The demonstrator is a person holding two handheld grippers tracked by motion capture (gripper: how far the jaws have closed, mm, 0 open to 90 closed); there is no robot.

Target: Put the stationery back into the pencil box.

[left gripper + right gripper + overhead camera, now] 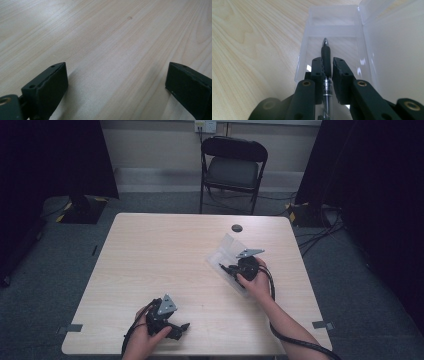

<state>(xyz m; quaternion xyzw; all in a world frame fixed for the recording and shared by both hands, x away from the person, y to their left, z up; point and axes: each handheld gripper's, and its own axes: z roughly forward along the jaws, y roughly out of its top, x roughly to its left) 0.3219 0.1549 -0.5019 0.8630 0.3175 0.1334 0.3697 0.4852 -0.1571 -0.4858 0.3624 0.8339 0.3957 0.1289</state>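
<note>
My right tongs [327,67] clamp the pen [326,53] over the box [332,25], centre frame; left tongs [117,82] gape over bare desk [105,37]. I'd lower level, then release.

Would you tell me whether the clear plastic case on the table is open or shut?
Open. In the right gripper view the case has its lid swung up to the side, and the right gripper holds a pen over its tray.
</note>
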